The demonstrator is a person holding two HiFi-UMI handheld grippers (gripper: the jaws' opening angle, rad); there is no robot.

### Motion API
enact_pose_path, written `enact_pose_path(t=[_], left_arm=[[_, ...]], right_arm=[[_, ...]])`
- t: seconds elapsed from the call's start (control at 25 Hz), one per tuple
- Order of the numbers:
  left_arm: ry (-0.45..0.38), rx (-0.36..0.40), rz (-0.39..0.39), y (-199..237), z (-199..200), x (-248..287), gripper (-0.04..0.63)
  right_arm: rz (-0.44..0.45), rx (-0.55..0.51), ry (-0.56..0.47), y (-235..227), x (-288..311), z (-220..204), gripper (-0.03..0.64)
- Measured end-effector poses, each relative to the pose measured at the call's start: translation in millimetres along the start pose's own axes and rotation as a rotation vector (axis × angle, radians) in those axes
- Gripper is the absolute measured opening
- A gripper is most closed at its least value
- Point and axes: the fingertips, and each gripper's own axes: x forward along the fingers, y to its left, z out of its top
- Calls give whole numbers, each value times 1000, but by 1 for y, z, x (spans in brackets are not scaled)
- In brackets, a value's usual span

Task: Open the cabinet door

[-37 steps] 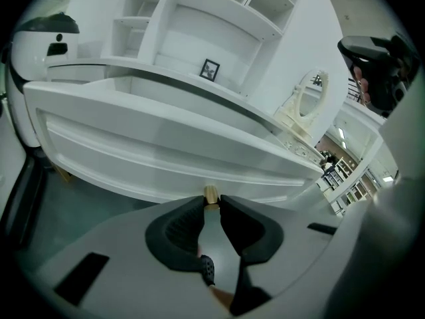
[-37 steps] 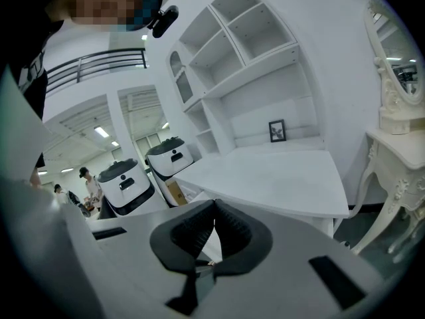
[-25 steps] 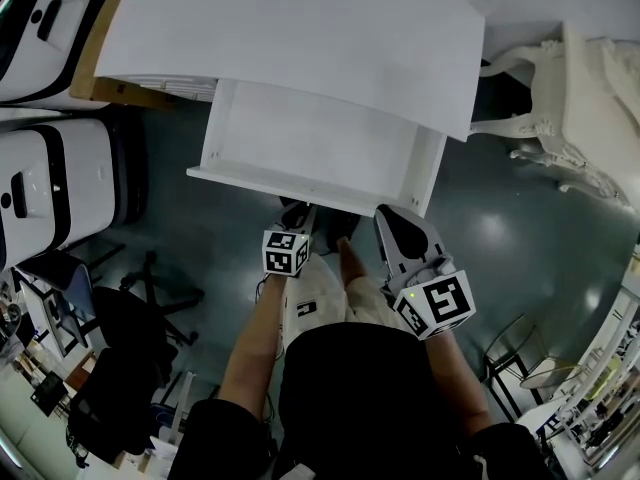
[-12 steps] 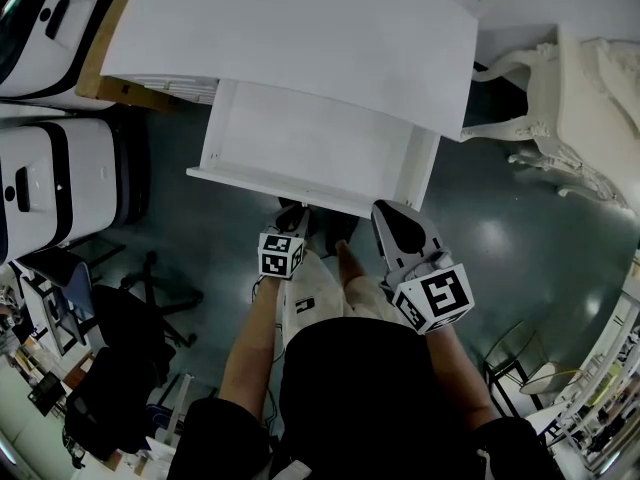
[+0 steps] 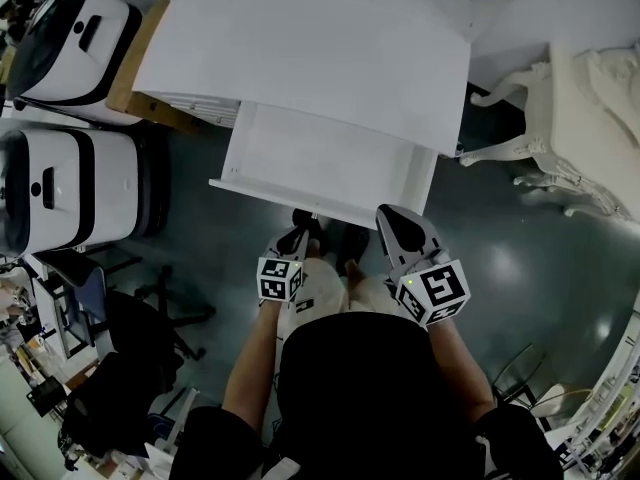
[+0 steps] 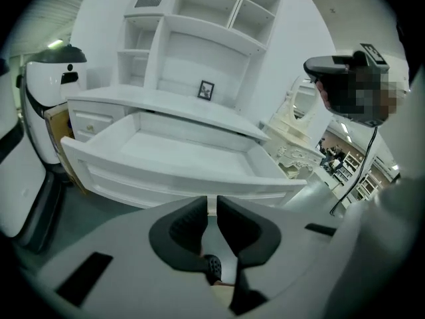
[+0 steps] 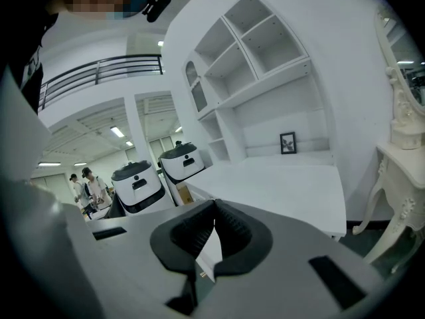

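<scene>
Closing over the last moment, my left tongs [image 6: 211, 203] now show a narrow, empty gap; my right tongs [image 7: 215, 203] are pressed together, empty. Just above both, at frame centre, the white drawer [image 5: 325, 163] stands pulled out beneath the tabletop [image 5: 310, 48].

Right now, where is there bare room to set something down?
The open white drawer is bare between its walls, and so is the white desktop, up to the small framed picture. Crowded: the floor left, by white rounded machines.
</scene>
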Motion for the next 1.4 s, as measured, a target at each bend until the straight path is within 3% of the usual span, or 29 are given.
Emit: enact_pose_path(t=[0.48, 1.0, 1.4], left_arm=[[-174, 13, 2, -20, 83, -40, 34], [-406, 16, -85, -60, 204, -92, 29], [-493, 78, -89, -88, 262, -131, 29]], right_arm=[[5, -53, -64, 4, -11, 33, 18], [-22, -64, -148, -1, -23, 76, 18], [12, -91, -217, 12, -38, 104, 17]])
